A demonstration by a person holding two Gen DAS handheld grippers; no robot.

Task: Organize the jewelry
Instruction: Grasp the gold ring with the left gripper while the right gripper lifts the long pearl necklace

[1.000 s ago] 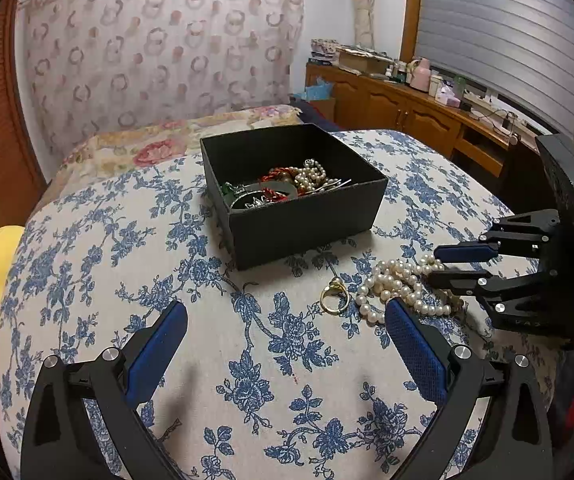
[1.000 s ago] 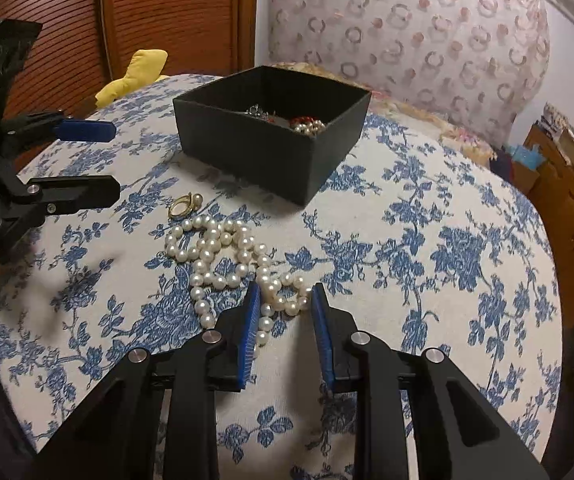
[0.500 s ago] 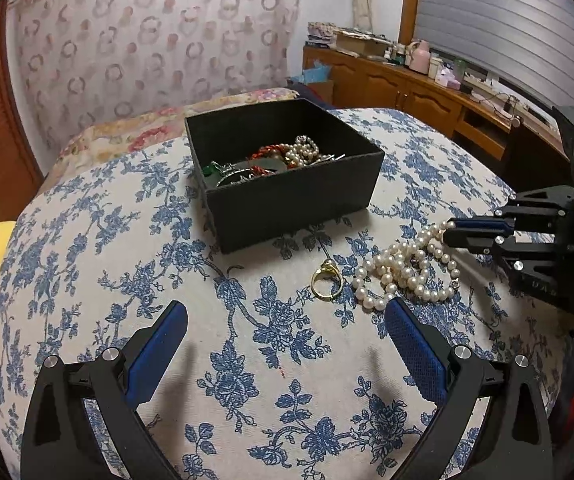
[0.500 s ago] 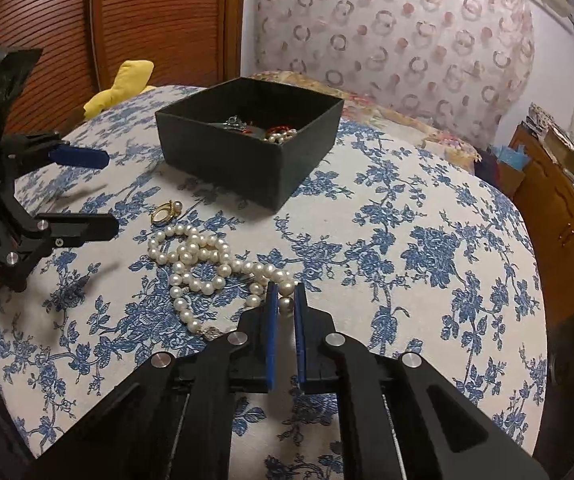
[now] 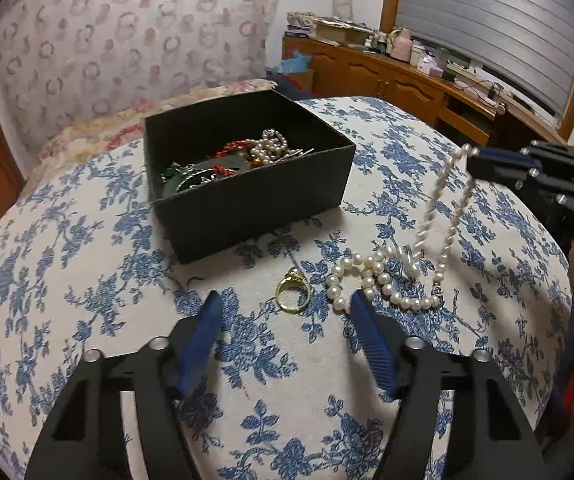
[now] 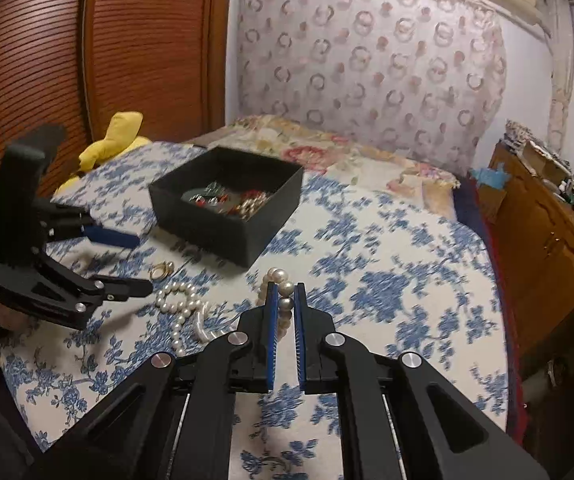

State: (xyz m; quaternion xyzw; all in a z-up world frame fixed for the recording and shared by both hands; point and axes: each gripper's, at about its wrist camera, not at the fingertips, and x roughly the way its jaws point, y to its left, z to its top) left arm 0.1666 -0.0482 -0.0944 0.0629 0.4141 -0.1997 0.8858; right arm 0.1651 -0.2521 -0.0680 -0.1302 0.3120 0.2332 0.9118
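Note:
A gold ring (image 5: 292, 293) lies on the blue-flowered cloth (image 5: 87, 280), in front of an open black box (image 5: 247, 204) that holds several pieces of jewelry. My left gripper (image 5: 285, 295) is low over the ring, which sits between its closing jaws; the pads are not touching it. My right gripper (image 6: 285, 288) is shut on one end of the pearl necklace (image 6: 285, 304) and holds it above the cloth. From the right gripper (image 5: 472, 157) two strands of the pearl necklace (image 5: 431, 208) hang down to a coil beside the ring. The ring (image 6: 161, 270) also shows between the left gripper's fingers (image 6: 127, 286).
The black box (image 6: 215, 228) stands mid-cloth, just beyond the ring. A yellow cushion (image 6: 115, 136) lies at the far left edge. A wooden cabinet (image 5: 407, 80) with clutter on top runs along the right wall. Patterned fabric (image 6: 367, 60) covers the back.
The right gripper shut on the pearl necklace and rose, pulling one end up off the cloth. The left gripper moved closer to the ring and its jaws narrowed around it.

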